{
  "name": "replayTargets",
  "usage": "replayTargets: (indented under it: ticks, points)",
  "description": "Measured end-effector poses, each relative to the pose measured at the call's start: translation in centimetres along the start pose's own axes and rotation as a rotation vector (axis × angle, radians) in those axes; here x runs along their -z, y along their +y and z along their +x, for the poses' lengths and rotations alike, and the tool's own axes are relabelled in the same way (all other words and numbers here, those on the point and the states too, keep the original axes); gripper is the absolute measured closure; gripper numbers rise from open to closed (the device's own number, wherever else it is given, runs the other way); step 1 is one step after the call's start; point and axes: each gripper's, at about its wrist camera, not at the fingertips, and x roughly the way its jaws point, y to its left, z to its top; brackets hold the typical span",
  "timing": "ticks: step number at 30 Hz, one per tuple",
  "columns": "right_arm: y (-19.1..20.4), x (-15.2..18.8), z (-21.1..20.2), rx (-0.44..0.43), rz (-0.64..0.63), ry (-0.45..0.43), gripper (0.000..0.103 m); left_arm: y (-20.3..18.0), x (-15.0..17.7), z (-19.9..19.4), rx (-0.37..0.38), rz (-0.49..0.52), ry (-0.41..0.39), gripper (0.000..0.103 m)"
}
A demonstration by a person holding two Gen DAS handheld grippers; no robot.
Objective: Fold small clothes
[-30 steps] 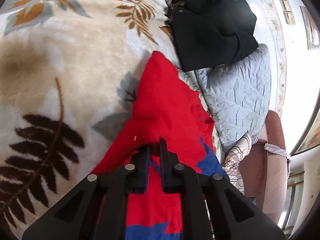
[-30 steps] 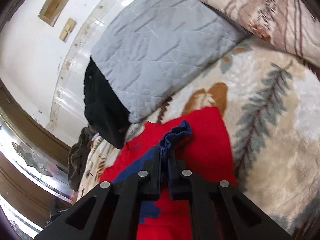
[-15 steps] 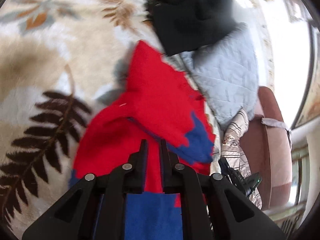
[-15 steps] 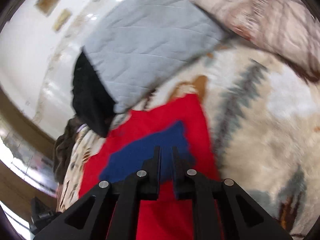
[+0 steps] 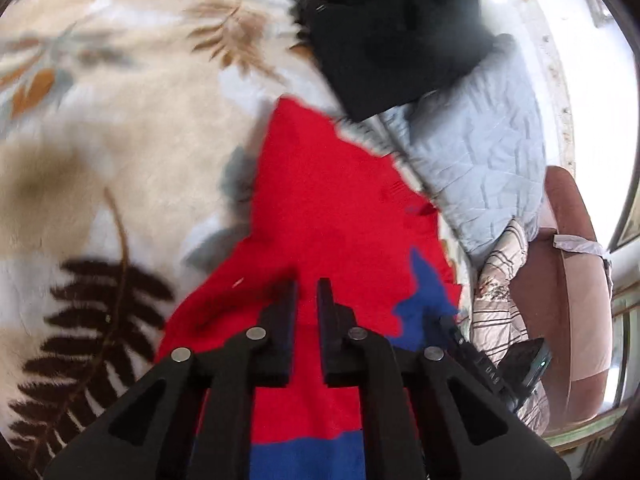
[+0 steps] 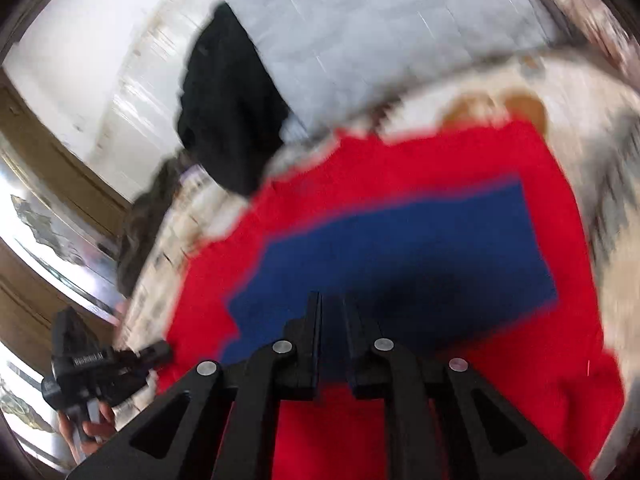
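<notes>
We see one red-blue garment (image 5: pixel 336 208) on one leaf blanket (image 5: pixel 120 152). One black cloth (image 5: pixel 392 28) at 1 o'clock. Left gripper (image 5: pixel 307 294) closed, empty; right gripper (image 6: pixel 333 308) nearly closed, empty.

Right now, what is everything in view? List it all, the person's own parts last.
garment: 1, red with blue panels, flat on the blanket
blanket: 1, cream with leaf print, under the garment
black clothing: 1 pile, beyond the red garment
quilt: 1, pale blue-grey, beside the black clothing
striped fabric: 1, cream and brown, at the quilt's near end
chair: 1, brown, past the bed edge
left gripper: black, shut, empty, over the garment
right gripper: black, slightly parted, nothing between
hand: 1, holding the left gripper's handle
</notes>
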Motion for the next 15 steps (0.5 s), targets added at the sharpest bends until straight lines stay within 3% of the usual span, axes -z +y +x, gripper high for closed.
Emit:
replayTargets:
  ticks: [2, 5, 7, 9, 12, 15]
  points:
    - [1.3, -0.9, 1.2, -0.035, -0.011, -0.006, 0.090, -1.7, -0.5, -0.1, 0.004, 0.051, -0.020, 0.083]
    - [2.8, -0.1, 4.3, -0.040, -0.029, 0.039, 0.090, -3.3, -0.8, 1.5, -0.051, 0.118, -0.027, 0.064]
    - [2.8, 1.0, 7.2, 0.039, -0.059, 0.135, 0.091, -3.3, -0.9, 3.7, -0.105, 0.135, 0.001, 0.064]
    - [2.7, 1.7, 7.6, 0.044, -0.080, 0.103, 0.094, -2.5, -0.7, 4.8, -0.125, 0.144, 0.004, 0.065]
    - [2.2, 0.8, 7.1, 0.031, -0.026, 0.135, 0.094, -3.1, -0.7, 4.2, -0.128, 0.166, 0.002, 0.064]
    - [1.1, -0.1, 4.5, 0.078, -0.038, 0.096, 0.092, -3.2, -0.7, 2.6, -0.077, 0.149, 0.035, 0.064]
